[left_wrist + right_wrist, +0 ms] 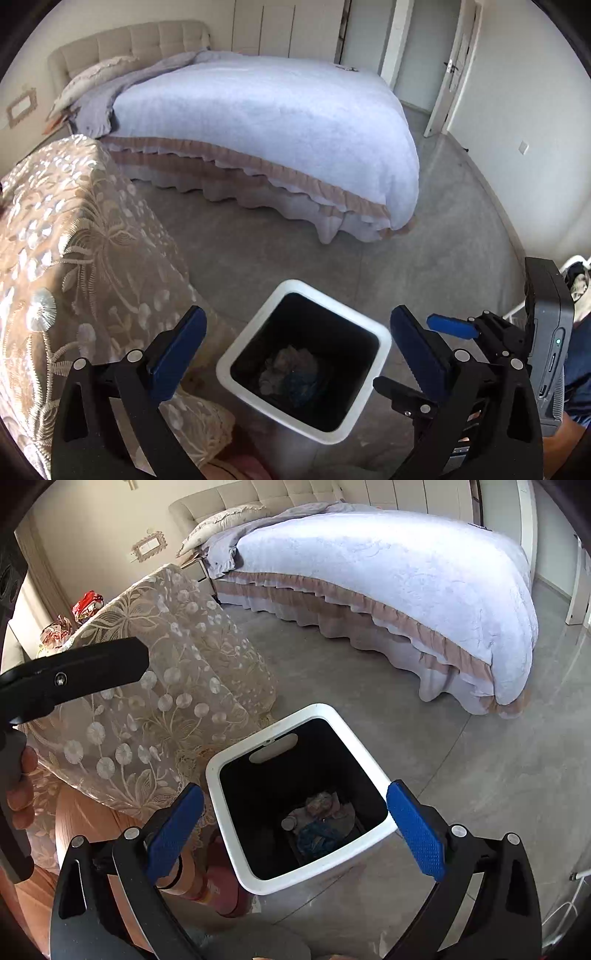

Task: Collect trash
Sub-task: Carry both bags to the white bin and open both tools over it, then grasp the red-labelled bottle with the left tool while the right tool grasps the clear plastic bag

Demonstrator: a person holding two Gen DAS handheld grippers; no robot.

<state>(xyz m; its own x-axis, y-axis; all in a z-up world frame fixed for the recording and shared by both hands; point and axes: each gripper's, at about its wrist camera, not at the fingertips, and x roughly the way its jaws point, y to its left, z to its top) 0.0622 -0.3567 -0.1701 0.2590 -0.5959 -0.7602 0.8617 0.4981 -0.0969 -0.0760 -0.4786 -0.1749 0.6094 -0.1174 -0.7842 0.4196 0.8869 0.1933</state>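
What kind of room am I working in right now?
A bedroom, most likely: a made bed with a padded headboard, and beside it a lace-covered table. A white bin stands on the grey floor.

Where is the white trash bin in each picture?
Left wrist view: the white trash bin sits bottom centre, between the open blue pads, crumpled trash inside.
Right wrist view: the bin sits lower centre, beside the lace-covered table.
Shared landmark: the bed behind it.
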